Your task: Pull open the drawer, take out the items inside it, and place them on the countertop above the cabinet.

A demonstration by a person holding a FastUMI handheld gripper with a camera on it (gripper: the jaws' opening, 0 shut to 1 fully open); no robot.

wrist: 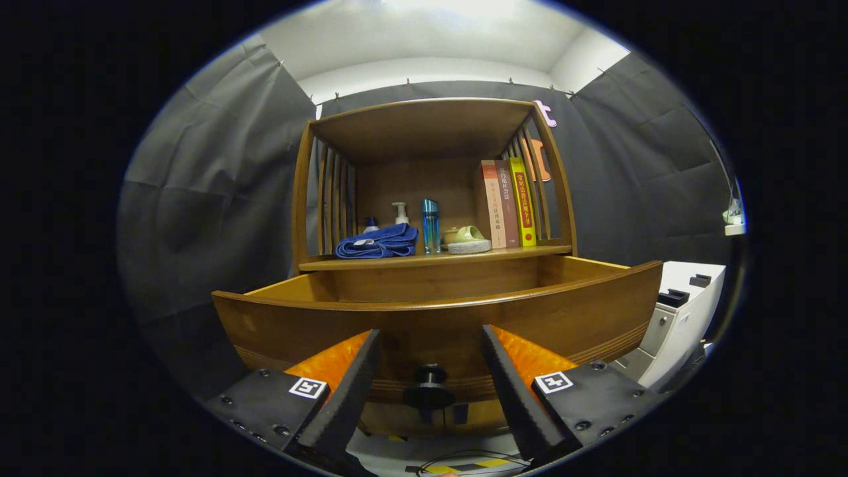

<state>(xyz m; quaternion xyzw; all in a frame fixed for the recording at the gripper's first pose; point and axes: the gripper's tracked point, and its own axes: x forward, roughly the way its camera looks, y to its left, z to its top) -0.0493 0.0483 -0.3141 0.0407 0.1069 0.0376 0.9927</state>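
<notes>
Dark cloth walls enclose a wooden cabinet [434,199] under a white ceiling. On its countertop [434,260], left to right: a folded blue towel [377,242] at 9 o'clock of a white pump bottle [400,213], a blue bottle [430,226], a green slipper [468,239], then upright books [509,203]. Below, the drawer [437,311] stands pulled out; its contents are hidden behind the curved front. The round knob [428,391] sits at 6 o'clock on that front, between the fingers of the gripper [429,371], which is spread wide and grips nothing. A white unit [676,318] stands at 3 o'clock of the drawer.
</notes>
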